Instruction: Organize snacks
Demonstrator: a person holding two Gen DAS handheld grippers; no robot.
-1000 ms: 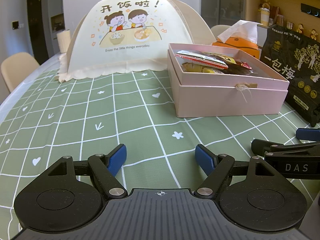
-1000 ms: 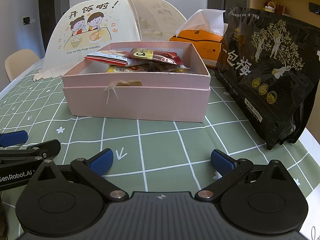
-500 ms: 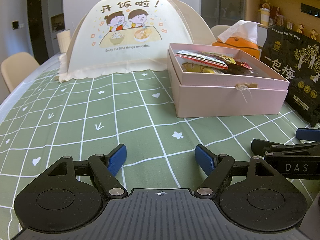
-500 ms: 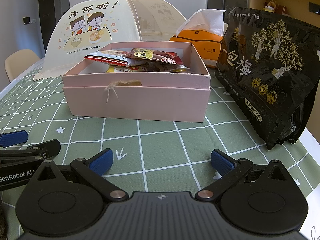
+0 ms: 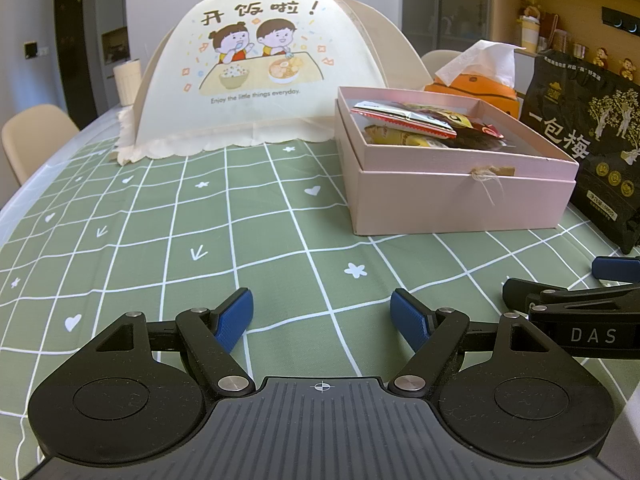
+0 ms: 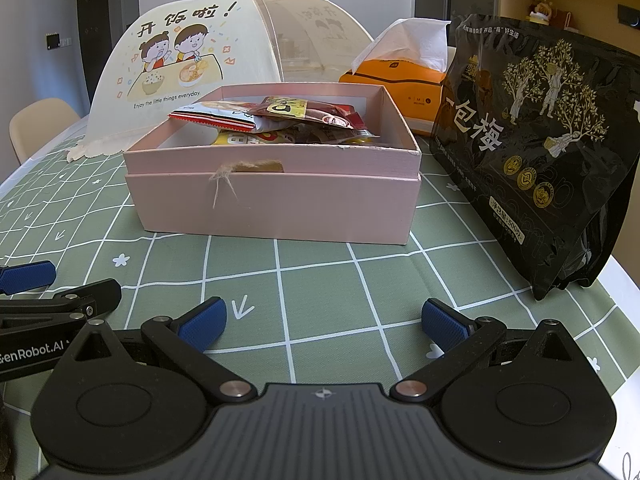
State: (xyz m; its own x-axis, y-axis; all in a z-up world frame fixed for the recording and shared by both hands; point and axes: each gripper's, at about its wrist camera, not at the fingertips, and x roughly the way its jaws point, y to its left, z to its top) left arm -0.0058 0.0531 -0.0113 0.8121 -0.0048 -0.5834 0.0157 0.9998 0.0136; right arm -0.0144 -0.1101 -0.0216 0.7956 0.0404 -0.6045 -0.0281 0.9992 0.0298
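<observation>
Pink box [image 6: 276,200] of snack packets [image 6: 256,120] at 12 o'clock in right view, 1 o'clock in left. Black bag [image 6: 536,152] shows fully only in right view. Left gripper [image 5: 322,316] and right gripper [image 6: 324,320] both spread wide, empty, over green tablecloth [image 5: 160,240].

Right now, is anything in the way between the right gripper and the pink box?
Nothing visible. Only bare green tablecloth lies between the open right gripper and the pink box. The black bag stands off to the right.
</observation>
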